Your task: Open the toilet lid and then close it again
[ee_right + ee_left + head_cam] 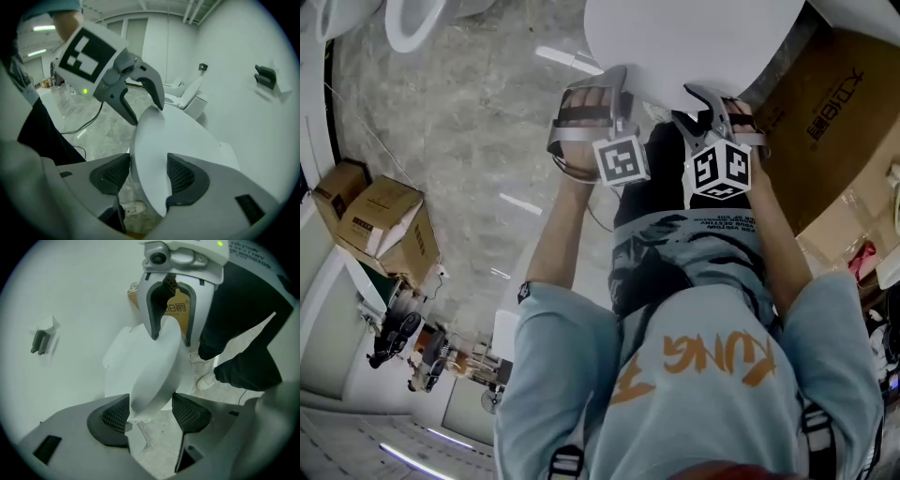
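Your left gripper [614, 82] is clamped on the near rim of the white toilet lid [694, 37], and the rim sits between its ribbed pads [112, 420]. Just right of it on the same rim, your right gripper [705, 96] pinches the lid too, with a pad on each face. The lid stands tilted up, and the floor [478, 122] and a white shoe [133, 208] show beneath it. Well left of the lid are cardboard boxes [389, 220]. A large brown carton [839, 112] sits close on its right. Both your forearms reach forward side by side, with the grippers angled steeply down.
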